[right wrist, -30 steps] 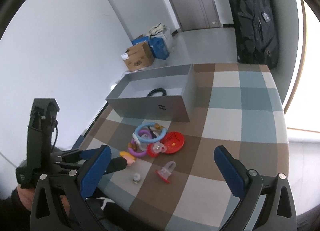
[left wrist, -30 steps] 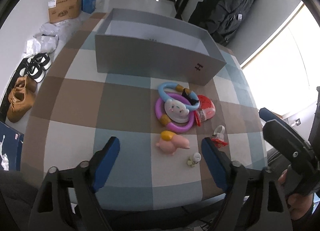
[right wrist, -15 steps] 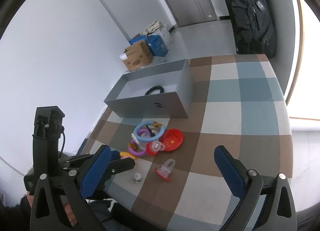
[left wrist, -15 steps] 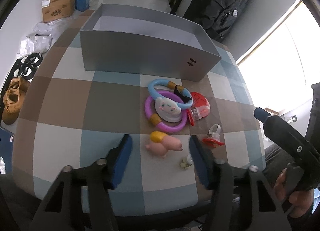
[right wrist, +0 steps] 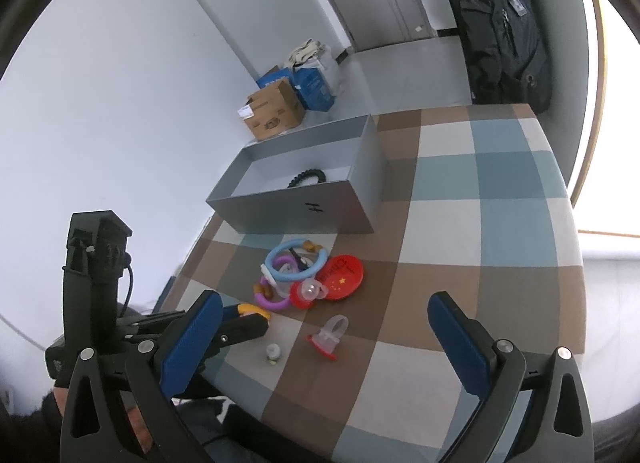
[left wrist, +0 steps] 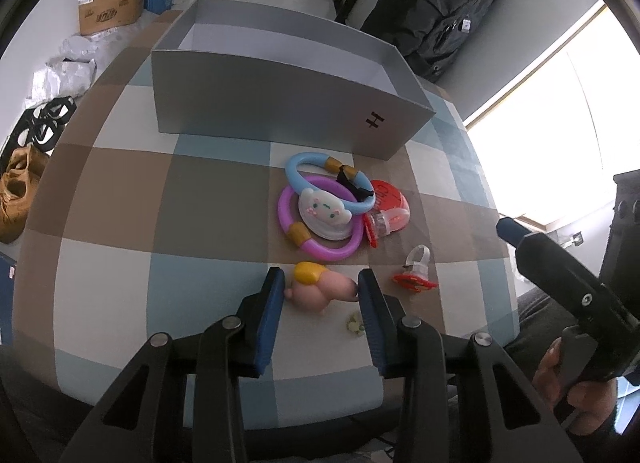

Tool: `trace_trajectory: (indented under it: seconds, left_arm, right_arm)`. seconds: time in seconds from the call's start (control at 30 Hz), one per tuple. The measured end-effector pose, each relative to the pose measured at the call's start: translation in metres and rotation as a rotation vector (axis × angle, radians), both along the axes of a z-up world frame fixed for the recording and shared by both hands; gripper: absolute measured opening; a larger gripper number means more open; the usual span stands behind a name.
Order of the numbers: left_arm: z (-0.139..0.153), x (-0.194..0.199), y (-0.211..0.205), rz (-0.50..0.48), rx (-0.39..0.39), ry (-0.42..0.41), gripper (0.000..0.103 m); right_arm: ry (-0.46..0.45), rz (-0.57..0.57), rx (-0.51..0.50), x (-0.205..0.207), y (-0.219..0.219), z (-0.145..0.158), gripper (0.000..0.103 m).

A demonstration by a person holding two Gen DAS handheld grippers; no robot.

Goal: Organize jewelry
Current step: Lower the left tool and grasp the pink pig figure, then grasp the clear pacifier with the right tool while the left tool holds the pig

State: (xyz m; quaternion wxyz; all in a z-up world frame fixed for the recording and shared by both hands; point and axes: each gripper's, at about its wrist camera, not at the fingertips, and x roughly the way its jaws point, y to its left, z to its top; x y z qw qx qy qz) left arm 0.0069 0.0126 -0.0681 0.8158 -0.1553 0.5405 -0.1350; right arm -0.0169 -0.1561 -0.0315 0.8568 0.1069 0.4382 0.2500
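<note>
My left gripper has its blue pads closed against both sides of a pink toy pig with a yellow cap on the checked tablecloth. In the right wrist view only the pig's yellow cap shows past the left gripper's fingers. Behind the pig lies a pile: a purple ring, a blue ring, a white cartoon charm and a red disc. A grey open box stands behind, with a black beaded bracelet inside. My right gripper is open and empty, above the table's near edge.
A red and clear pacifier-shaped piece and a small pale trinket lie right of the pig. The table edge runs close below my left gripper. On the floor are cardboard boxes and shoes. A black backpack hangs behind.
My left gripper moved forward and down to the pink pig and its jaws narrowed from wide open until they touch it. My right gripper stayed open and drifted slightly.
</note>
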Motion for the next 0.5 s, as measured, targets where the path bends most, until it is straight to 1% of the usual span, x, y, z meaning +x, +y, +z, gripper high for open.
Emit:
trace_trajectory:
  seconds: [0.07, 0.13, 0.23, 0.3, 0.33, 0.4, 0.43, 0.47, 0.5]
  left_arm:
    - [0.003, -0.001, 0.001, -0.001, -0.010, -0.006, 0.032]
    - [0.006, -0.001, 0.002, -0.007, -0.028, -0.011, 0.032]
    - [0.011, -0.002, 0.006, 0.000, -0.051, -0.021, 0.032]
    - [0.015, -0.002, 0.008, 0.007, -0.067, -0.030, 0.032]
    - [0.017, -0.001, 0.009, 0.009, -0.078, -0.035, 0.032]
    - [0.020, -0.001, 0.010, 0.014, -0.091, -0.047, 0.032]
    - [0.020, 0.000, 0.009, 0.015, -0.099, -0.049, 0.032]
    - [0.021, 0.001, 0.008, 0.016, -0.112, -0.049, 0.032]
    - [0.021, 0.002, 0.008, 0.017, -0.131, -0.048, 0.032]
  right_arm:
    - [0.003, -0.001, -0.002, 0.000, -0.001, -0.001, 0.103]
    - [0.010, 0.003, -0.005, 0.001, -0.002, -0.001, 0.100]
    - [0.007, 0.001, -0.021, 0.001, -0.008, 0.002, 0.099]
    - [0.011, -0.010, -0.012, 0.000, -0.013, 0.002, 0.099]
    - [0.016, -0.015, -0.009, 0.000, -0.015, 0.001, 0.097]
    - [0.025, -0.013, -0.025, -0.001, -0.014, -0.001, 0.087]
    - [0.035, -0.006, -0.043, -0.002, -0.012, -0.003, 0.080]
    - [0.046, 0.004, -0.052, -0.002, -0.010, -0.006, 0.077]
    - [0.057, 0.016, -0.061, -0.002, -0.007, -0.008, 0.077]
